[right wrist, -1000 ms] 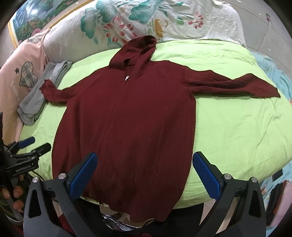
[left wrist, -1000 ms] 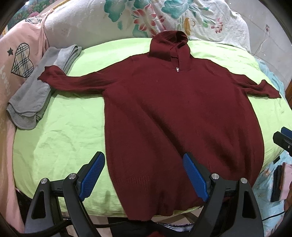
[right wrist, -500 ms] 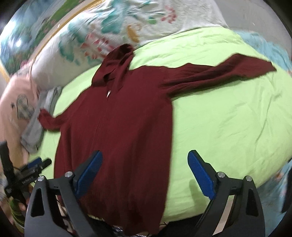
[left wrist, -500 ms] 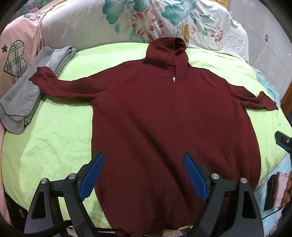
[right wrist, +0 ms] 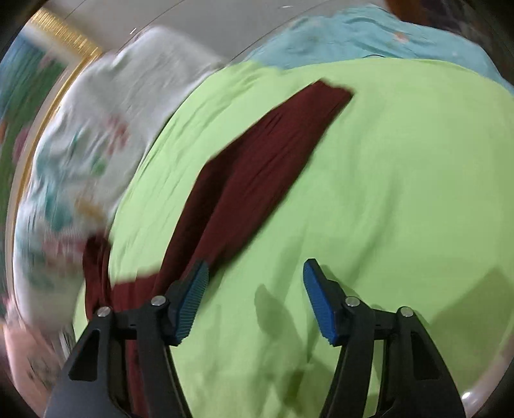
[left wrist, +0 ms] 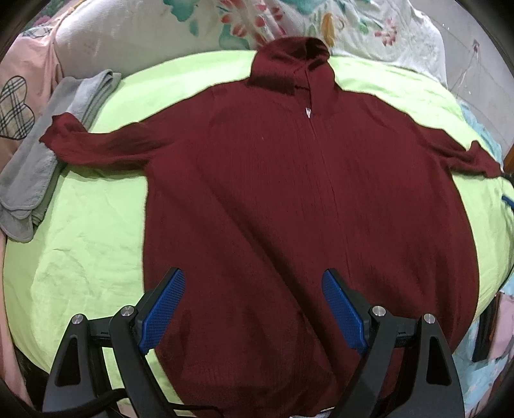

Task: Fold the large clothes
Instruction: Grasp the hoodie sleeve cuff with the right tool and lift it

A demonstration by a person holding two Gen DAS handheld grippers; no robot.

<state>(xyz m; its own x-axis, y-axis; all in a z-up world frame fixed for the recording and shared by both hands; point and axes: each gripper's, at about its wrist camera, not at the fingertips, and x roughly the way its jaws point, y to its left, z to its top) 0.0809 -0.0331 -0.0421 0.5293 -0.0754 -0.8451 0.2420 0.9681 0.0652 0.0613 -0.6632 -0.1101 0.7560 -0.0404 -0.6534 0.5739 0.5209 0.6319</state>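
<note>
The left gripper (left wrist: 253, 308) hangs with its two blue-padded fingers (left wrist: 162, 310) spread wide, grasping nothing. In the left wrist view there is one maroon zip hoodie (left wrist: 289, 199), laid flat and face up on one lime-green sheet (left wrist: 93, 231), hood at the far side, both sleeves stretched out to left and right, hem at the near edge. The gripper sits over the hoodie's lower body: the right finger is over the cloth, the left finger at its left side seam, where cloth meets sheet. One folded grey garment (left wrist: 41, 160) lies at the far left, with the hoodie's left cuff resting on it. One floral quilt (left wrist: 257, 29) is bunched along the far side, and one pink cloth with a plaid heart (left wrist: 19, 106) lies at the left edge.

In the right wrist view, which is partly blurred, the right gripper (right wrist: 255, 300) is likewise released, its two fingers apart and empty, over bare green sheet (right wrist: 385, 209). One hoodie sleeve (right wrist: 257, 167) runs diagonally from beside the left finger away to the far right, cuff farthest. The floral quilt (right wrist: 80, 167) smears along the left; a light blue cloth (right wrist: 369, 41) lies beyond the sheet.
</note>
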